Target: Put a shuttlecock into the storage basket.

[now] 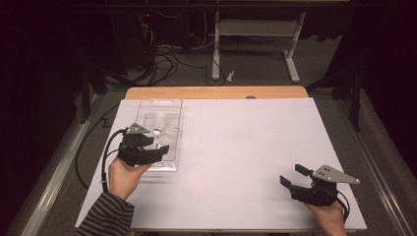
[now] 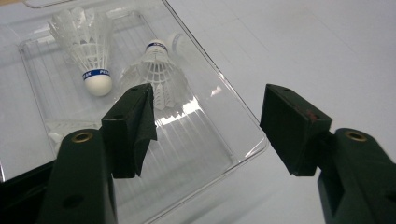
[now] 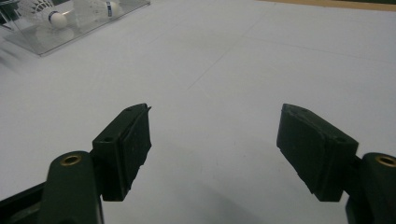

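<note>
high view: a white sheet [image 1: 236, 162] was seen laid over a wooden table [image 1: 216, 92], and on its left part a clear plastic tray [image 1: 147, 105] was set. the left gripper [image 1: 160, 149] was held over the near end of that tray, its jaws spread wide with nothing between them. the right gripper [image 1: 291, 176] was held well apart, low over the bare sheet at the right, its jaws likewise wide and empty. a striped sleeve [image 1: 105, 216] was seen at the bottom left. beyond the table, white desk legs [image 1: 215, 49] and loose cables [image 1: 167, 61] were seen on the dark floor; nothing was seen between either gripper and the tray.

in the left gripper view, two shuttlecocks were counted inside the clear plastic tray [image 2: 243, 135]. the first shuttlecock [image 2: 88, 51] was lying toward the far left of the tray, its white cork pointed toward the camera. the second shuttlecock [image 2: 156, 72] was lying just beside it, its cork turned away and its feather skirt partly hidden behind the left gripper [image 2: 208, 121], whose left jaw was placed in front of it without touching. a blue band was seen round each cork; white lettering was printed on it, too small to be read surely.

in the right gripper view, both shuttlecocks were seen far off at the top left in the tray [image 3: 70, 37], and the right gripper [image 3: 215, 144] was seen open over plain sheet.

counted: two grippers, two shuttlecocks, one tray.
</note>
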`<state>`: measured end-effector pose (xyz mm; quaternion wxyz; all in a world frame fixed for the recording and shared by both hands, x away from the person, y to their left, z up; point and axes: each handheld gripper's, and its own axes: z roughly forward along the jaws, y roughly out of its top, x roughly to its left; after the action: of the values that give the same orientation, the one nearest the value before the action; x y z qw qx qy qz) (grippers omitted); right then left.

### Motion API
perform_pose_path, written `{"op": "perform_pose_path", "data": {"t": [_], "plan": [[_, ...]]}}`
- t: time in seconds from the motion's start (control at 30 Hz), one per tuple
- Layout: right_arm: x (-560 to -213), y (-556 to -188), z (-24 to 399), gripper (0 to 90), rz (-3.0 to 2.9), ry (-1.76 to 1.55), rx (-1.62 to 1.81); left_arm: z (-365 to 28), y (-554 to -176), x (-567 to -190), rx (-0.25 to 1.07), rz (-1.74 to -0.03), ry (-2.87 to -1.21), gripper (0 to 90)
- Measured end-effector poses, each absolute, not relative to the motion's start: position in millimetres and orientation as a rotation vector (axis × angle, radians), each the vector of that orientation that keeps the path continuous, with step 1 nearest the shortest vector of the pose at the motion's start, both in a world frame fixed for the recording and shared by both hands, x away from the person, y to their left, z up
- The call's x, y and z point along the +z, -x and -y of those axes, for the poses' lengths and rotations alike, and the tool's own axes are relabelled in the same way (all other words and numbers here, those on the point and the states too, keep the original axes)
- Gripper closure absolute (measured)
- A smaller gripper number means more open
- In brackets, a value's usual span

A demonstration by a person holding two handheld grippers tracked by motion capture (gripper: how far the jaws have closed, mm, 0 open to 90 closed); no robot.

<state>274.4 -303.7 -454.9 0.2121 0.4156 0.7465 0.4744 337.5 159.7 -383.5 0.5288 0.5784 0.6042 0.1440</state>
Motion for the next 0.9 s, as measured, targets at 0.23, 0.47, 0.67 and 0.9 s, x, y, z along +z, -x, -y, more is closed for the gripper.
{"op": "perform_pose_path", "data": {"t": [0.23, 0.47, 0.67, 0.9], "plan": [[-455, -274, 304, 26.7, -2.072, -1.155, 1.318, -163, -334, -388, 0.344, -1.441, -1.380, 36.2], [-455, -274, 303, 26.7, -2.073, -1.154, 1.318, -166, -329, -389, 0.334, -1.440, -1.368, 36.3], [-455, -274, 303, 26.7, -2.074, -1.155, 1.317, -167, -325, -391, 0.321, -1.433, -1.359, 36.2], [-455, -274, 303, 26.7, -2.074, -1.155, 1.317, -168, -322, -393, 0.323, -1.432, -1.349, 36.1]]}}
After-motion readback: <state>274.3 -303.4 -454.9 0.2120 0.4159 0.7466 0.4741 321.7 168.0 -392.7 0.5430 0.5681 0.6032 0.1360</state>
